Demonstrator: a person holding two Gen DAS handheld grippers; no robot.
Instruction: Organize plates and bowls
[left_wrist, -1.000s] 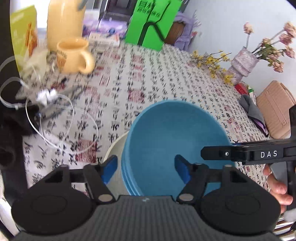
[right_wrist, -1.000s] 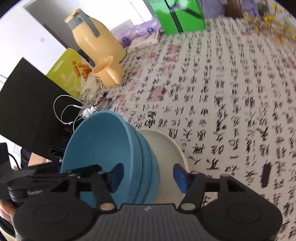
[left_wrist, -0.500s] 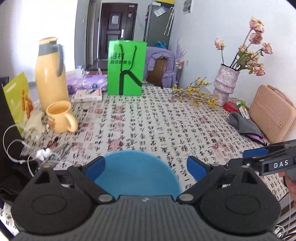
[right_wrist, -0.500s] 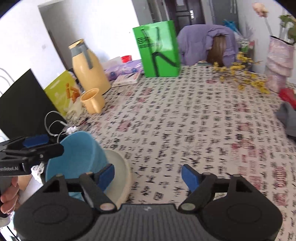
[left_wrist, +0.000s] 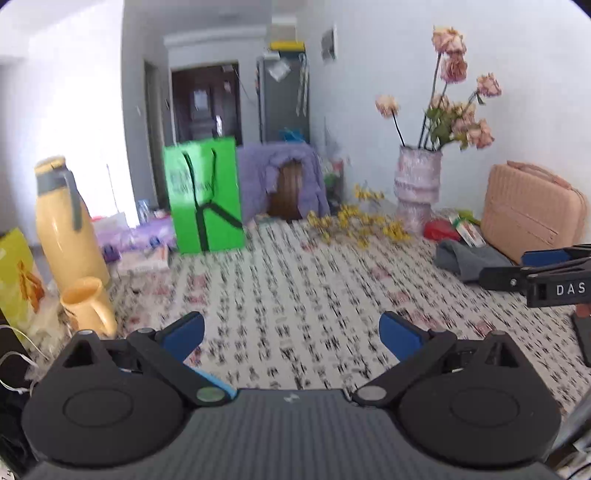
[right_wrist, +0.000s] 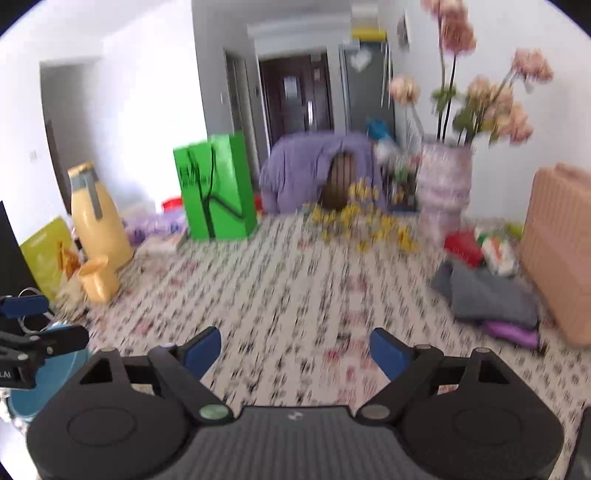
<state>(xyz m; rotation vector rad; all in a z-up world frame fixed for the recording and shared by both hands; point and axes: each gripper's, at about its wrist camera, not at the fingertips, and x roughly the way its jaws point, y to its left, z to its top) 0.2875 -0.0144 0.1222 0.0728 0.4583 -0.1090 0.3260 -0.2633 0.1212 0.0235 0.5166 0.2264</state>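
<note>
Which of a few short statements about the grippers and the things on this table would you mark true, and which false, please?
1. The left gripper is open with nothing between its jaws. True; its jaws have just been opening.
2. The right gripper is clamped on a blue bowl. False: it is open and empty, its jaws just opening; the blue bowl sits at that view's lower left.
3. The green paper bag stands upright on the patterned tablecloth. True.
4. The yellow mug lies tipped over beside the vase. False: it stands upright by the yellow thermos jug.
5. The vase holds pink flowers. True.
</note>
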